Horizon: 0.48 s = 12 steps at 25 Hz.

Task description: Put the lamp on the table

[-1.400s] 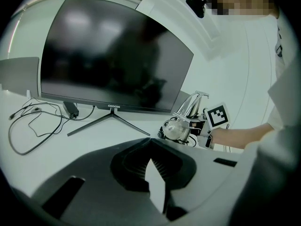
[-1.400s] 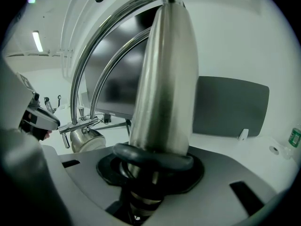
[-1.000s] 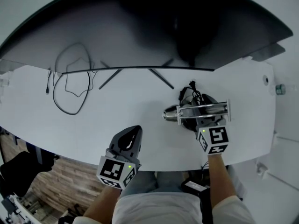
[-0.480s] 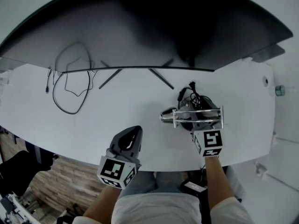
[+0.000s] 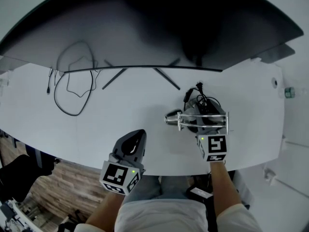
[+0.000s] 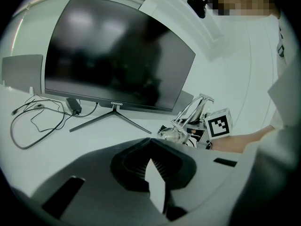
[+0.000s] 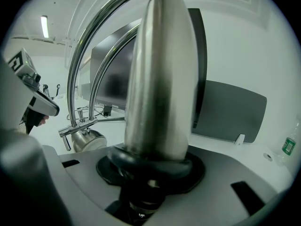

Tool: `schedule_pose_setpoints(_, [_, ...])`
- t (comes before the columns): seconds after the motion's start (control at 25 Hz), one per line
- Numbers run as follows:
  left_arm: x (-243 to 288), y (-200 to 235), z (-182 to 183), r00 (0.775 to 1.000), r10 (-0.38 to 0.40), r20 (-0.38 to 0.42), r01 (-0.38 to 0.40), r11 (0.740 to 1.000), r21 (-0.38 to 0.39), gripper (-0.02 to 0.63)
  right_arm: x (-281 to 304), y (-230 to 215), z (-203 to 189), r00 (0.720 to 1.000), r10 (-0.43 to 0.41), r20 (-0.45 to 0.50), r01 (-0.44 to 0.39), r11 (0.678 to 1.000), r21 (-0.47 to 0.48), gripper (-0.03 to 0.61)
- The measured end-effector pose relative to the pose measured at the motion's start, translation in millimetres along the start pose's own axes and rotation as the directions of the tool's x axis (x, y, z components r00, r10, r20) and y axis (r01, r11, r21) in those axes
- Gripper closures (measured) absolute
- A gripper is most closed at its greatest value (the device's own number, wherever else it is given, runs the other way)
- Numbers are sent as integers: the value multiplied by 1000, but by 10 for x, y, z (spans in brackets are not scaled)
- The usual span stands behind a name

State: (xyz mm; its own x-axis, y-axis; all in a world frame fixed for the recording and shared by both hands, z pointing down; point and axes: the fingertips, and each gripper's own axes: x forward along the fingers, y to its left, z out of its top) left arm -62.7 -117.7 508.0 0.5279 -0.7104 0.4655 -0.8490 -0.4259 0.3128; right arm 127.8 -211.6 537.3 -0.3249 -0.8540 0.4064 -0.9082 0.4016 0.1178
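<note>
Setting the lamp (image 5: 200, 116) down looks like the step in hand, and nearly done. The chrome lamp sits low at the right part of the white surface (image 5: 120, 112), with its bright head toward the left and its dark base and bundled cord just on the far side. I cannot tell whether the base fully rests on the surface.

The right tool (image 5: 205, 127) has the lamp's thick metal stem (image 7: 160, 79) between its jaws. The dark pads wrap the stem's lower end while the jaws are opening. The next move, as I judge it, calls for letting the jaws clear the stem fully and drawing the tool straight back toward the near edge, so as not to nudge the top-heavy frame.

The right forearm reaches in from the near edge with the tool level and its marker cube facing up. The left tool (image 5: 131, 146) hangs over the near edge, well apart from the lamp, with its jaws together and empty. It points toward the far monitor (image 5: 145, 28).
</note>
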Motion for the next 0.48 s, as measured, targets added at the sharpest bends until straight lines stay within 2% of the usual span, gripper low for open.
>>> schedule_pose_setpoints(0.28, [-19,-29,-47,1000,-6,-1,6,1000,-1,612,-5,-14,-3,1000,-16,20,16,1000,23,400])
schedule_pose_setpoints(0.48, [-49,-44,-82,1000,-9,0,9,1000,-5,612,-30,-8,-10,999,-51,17,51,999,-1,393])
